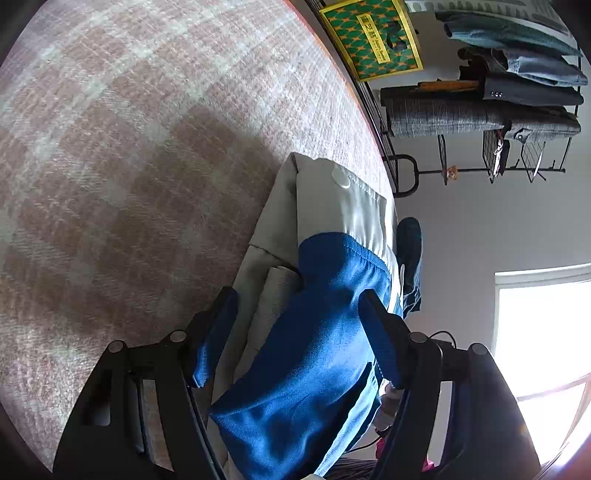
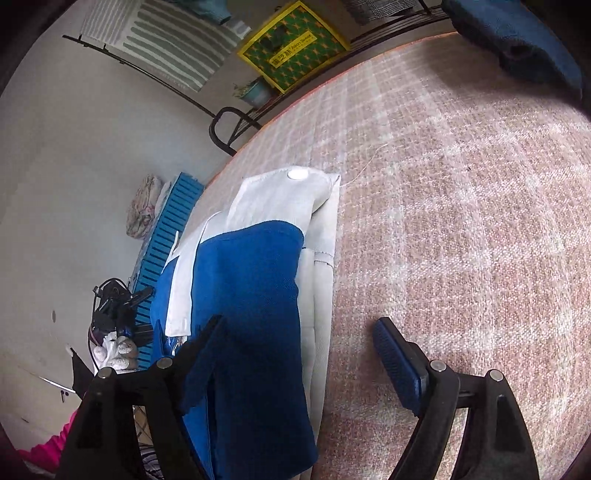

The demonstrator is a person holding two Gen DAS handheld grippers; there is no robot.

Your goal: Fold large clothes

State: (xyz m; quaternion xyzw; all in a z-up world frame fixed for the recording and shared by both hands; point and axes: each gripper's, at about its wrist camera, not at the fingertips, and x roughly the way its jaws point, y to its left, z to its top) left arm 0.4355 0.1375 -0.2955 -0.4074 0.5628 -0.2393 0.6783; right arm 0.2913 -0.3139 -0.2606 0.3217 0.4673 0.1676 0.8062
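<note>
A blue and white garment (image 1: 314, 332) lies folded into a long strip at the edge of the pink plaid bed cover (image 1: 147, 147); a white round button (image 1: 340, 180) sits on its white end. My left gripper (image 1: 299, 314) is open, its jaws wide on either side of the blue part, which passes between them. In the right wrist view the same garment (image 2: 255, 295) lies along the bed's edge with the button (image 2: 297, 174) at its far end. My right gripper (image 2: 299, 332) is open, its left finger over the blue cloth and its right finger (image 2: 397, 358) above the cover (image 2: 461, 221).
A clothes rack (image 1: 517, 92) with folded jeans and a checked cloth stands by the wall. A green and yellow box (image 1: 373, 37) is beside the bed; it also shows in the right wrist view (image 2: 295, 48). A blue slatted crate (image 2: 166, 236) and cables lie on the floor. A dark blue garment (image 2: 517, 33) is at the bed's far corner.
</note>
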